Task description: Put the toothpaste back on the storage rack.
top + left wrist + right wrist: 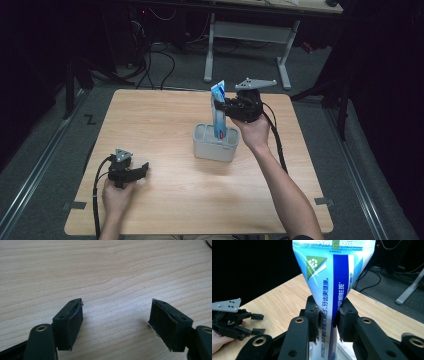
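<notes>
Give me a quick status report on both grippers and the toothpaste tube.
Right gripper shut on toothpaste tube, upright in grey holder. Left gripper open, idle over table. Nothing in the way.

Light wooden table (165, 125), rounded corners; grey holder (215, 145) stands just right of centre, nearer the far edge.

Blue-white toothpaste tube (218, 107) stands upright in grey holder (215, 145).
</notes>
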Tool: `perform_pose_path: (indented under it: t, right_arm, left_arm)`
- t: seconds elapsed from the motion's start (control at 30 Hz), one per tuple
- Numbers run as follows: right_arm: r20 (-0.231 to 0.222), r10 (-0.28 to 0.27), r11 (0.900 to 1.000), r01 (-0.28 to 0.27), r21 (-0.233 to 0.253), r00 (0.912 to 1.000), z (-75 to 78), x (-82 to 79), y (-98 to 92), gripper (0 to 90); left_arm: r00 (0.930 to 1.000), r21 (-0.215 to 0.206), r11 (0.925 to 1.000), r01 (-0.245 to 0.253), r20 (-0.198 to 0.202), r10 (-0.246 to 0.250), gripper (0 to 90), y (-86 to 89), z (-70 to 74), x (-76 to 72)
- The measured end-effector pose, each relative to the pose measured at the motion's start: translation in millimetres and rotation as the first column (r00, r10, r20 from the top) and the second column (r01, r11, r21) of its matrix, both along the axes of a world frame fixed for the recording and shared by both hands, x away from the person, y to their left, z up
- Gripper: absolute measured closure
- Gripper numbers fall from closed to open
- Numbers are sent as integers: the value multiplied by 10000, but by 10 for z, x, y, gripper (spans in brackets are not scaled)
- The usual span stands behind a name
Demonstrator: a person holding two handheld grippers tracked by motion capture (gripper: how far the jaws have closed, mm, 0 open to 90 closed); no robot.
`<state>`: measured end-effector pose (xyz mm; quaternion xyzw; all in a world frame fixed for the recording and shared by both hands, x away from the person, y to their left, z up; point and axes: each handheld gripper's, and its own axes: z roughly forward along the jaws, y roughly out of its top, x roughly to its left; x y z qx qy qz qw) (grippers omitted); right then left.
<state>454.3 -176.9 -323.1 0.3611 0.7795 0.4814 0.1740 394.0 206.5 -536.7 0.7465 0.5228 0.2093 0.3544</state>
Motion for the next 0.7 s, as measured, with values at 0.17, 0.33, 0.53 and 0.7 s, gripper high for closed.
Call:
perform_pose_path:
  t: [0.17,0.33,0.53,0.7]
  right_arm:
    - [-75,-52,9995,50,-297,10000,-87,21,36,730]
    - [-228,-110,9983,97,-572,9997,-172,31,45,731]
    - [-346,-134,9968,106,-787,9993,-272,33,52,731]
    - [-501,-213,9970,175,-749,9985,-351,51,38,730]
  left_arm:
    - [10000,1,10000,0,2,0,272,0,0,0]
    - [10000,-3,10000,0,3,0,272,0,0,0]
    - [10000,-6,10000,1,0,-1,272,1,0,0]
    - [10000,-3,10000,1,0,-1,271,1,0,-1]
